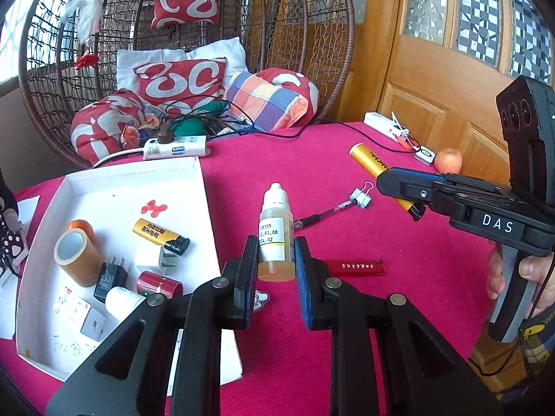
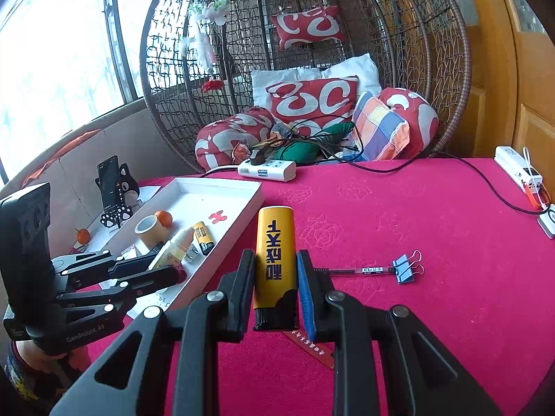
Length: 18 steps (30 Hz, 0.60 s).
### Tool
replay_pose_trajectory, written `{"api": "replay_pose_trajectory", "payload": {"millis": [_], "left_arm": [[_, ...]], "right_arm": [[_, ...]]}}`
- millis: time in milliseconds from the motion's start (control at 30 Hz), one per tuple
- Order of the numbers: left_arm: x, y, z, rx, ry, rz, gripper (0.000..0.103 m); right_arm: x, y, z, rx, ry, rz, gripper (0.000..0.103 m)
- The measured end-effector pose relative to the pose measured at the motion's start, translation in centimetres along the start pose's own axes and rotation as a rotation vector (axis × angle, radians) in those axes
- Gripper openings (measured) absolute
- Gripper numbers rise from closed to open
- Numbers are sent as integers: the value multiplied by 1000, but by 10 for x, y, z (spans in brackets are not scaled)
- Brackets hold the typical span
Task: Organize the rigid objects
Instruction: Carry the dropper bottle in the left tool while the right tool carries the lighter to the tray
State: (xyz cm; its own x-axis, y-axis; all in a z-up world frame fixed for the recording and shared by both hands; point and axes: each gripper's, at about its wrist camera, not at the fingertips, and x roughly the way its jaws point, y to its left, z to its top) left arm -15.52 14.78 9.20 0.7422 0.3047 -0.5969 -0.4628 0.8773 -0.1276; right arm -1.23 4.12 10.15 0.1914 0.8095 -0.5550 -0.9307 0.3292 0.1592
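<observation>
My left gripper (image 1: 276,260) is shut on a small dropper bottle (image 1: 275,232) of yellow liquid, held upright above the red cloth just right of the white tray (image 1: 199,187). My right gripper (image 2: 276,277) is shut on a large yellow lighter (image 2: 275,253) and holds it off the cloth. The tray holds a tape roll (image 1: 74,254), a small yellow lighter (image 1: 161,235), a black plug (image 1: 107,277), a red battery (image 1: 159,282), a white adapter and an orange. A pen (image 1: 322,215) with a binder clip (image 1: 360,196) and a red strip (image 1: 355,267) lie on the cloth.
A white power strip (image 1: 175,147) with cables lies at the table's far edge by the wicker chair. A power bank (image 1: 385,124), a small white device and an apple (image 1: 448,160) sit far right. A phone on a stand (image 2: 111,187) stands left of the tray.
</observation>
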Motion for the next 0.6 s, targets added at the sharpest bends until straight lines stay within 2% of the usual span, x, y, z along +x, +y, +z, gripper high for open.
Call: {"api": "replay_pose_trajectory", "payload": {"millis": [600], "left_arm": [[-20,44,-11,-95,-35,49,19]], "right_arm": [[17,37,8,-35,26,45,23]]}}
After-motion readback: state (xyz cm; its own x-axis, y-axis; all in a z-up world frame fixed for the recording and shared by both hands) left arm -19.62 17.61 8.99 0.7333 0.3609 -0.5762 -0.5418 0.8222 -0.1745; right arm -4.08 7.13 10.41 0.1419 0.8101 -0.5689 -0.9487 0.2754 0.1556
